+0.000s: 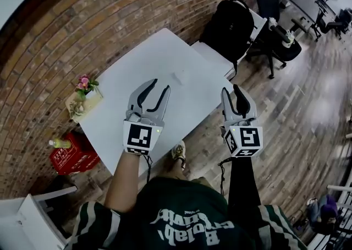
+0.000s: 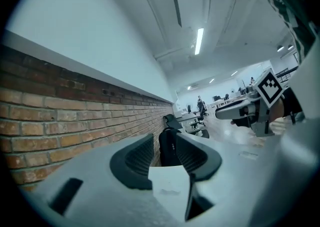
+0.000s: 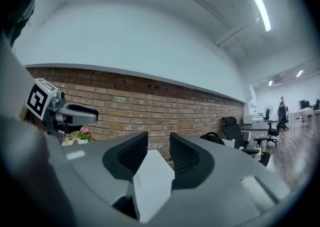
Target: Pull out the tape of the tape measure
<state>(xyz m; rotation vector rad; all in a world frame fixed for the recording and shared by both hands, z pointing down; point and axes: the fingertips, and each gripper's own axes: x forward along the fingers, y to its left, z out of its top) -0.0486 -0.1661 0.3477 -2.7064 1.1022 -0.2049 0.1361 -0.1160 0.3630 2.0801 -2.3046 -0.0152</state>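
Note:
No tape measure shows in any view. In the head view both grippers are held up over the near edge of the white table [image 1: 159, 56]. My left gripper [image 1: 157, 90] is open, with nothing between its jaws, and the left gripper view shows the same open left gripper [image 2: 165, 146] with only the tabletop behind it. My right gripper [image 1: 234, 93] hangs off the table's right corner over the wooden floor; it is open and empty, as the right gripper view also shows [image 3: 159, 146]. A small pale patch [image 1: 179, 76] lies on the table beyond the left gripper.
A brick wall runs behind the table. A flower pot [image 1: 83, 85] stands at the table's left corner, above a red crate [image 1: 71, 155] on the floor. A black backpack [image 1: 231, 23] and office chair [image 1: 275, 1] stand at the far right. My shoe [image 1: 179, 151] shows below the table edge.

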